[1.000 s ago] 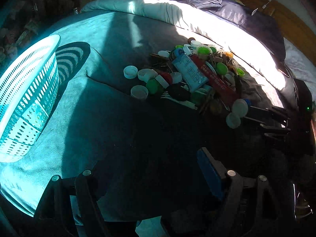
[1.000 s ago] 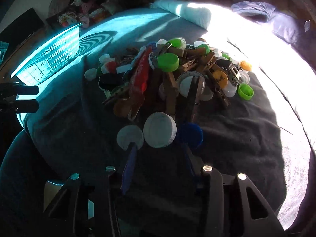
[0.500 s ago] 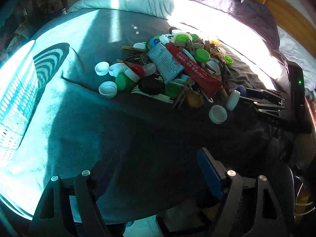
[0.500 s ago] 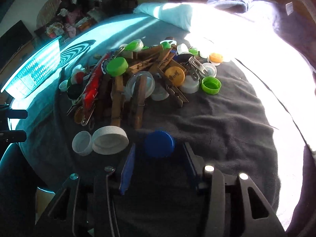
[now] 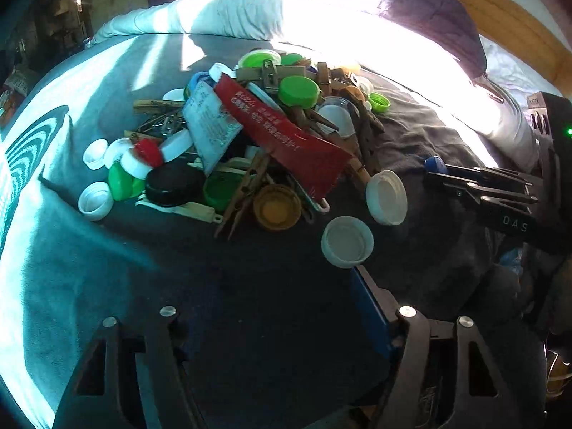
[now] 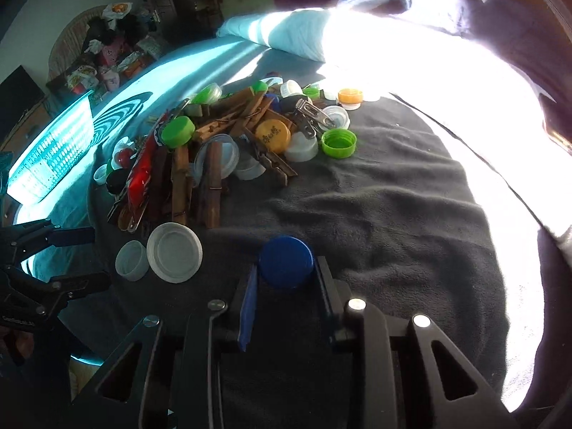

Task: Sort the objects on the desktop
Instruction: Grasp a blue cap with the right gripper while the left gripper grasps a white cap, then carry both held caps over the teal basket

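Where the right wrist view begins, the right gripper point(image 6: 286, 282) is seen with its fingers point(image 6: 247, 316) closed on a blue bottle cap point(image 6: 286, 261), which is held at both sides just above the dark grey blanket point(image 6: 393, 221). Just left of that cap, a wide white lid point(image 6: 174, 252) and a smaller white cap point(image 6: 131, 260) lie open side up, touching each other. The left gripper point(image 5: 271, 286) is held over bare blanket in front of the pile; its fingers point(image 5: 368, 307) are closing, and nothing is seen between them. The tip of one finger lies just beside the smaller white cap point(image 5: 346, 241). Farther out, the unsorted pile is spread on the blanket: wooden clothespins point(image 6: 211, 182), a red sachet point(image 5: 282, 139), a black cap point(image 5: 171, 183), green caps point(image 5: 298, 91) and a yellow cap point(image 6: 272, 136). Beyond the pile, at the far left, a perforated white basket point(image 6: 53, 153) stands in bright light.
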The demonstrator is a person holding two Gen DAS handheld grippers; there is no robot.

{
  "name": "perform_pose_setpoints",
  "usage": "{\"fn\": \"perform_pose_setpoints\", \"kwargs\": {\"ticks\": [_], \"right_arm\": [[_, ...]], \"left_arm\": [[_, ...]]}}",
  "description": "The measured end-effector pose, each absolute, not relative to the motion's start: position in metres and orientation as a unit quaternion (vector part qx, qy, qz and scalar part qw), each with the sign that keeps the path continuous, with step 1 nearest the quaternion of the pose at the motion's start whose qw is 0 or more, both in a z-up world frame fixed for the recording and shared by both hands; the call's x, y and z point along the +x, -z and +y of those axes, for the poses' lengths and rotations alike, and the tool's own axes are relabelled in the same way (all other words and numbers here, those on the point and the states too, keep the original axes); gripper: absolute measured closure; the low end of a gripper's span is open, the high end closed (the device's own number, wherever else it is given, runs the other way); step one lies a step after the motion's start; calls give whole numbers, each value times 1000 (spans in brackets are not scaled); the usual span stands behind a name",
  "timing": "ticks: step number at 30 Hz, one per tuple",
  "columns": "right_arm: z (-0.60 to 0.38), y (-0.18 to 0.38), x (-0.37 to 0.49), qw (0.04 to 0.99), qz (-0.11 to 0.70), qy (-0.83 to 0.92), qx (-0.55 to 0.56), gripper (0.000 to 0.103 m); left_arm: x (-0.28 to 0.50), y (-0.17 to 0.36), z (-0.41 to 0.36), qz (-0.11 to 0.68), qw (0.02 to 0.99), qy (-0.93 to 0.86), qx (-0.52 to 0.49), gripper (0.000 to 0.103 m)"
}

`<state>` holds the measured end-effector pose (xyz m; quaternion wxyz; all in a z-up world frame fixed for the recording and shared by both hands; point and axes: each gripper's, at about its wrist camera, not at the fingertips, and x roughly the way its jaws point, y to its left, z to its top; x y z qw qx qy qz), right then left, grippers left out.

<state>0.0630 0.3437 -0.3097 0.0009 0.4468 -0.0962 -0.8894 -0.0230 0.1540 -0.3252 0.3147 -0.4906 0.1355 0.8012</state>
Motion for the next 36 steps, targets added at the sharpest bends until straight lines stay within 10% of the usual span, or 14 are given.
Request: {"fn": "perform_pose_setpoints", "kwargs": {"ticks": [12,15,36], "right_arm": [[355,315,64,16,-113,889,444,74],[357,315,65,18,-118,889,441,74],[363,291,72,-10,-136,896,422,74]], "left_arm": [[-23,328,189,125,349,-787,-494,37],[-23,327,195,128,348,-787,-492,71],[-31,236,147,128,298,-847,-421,71]]}}
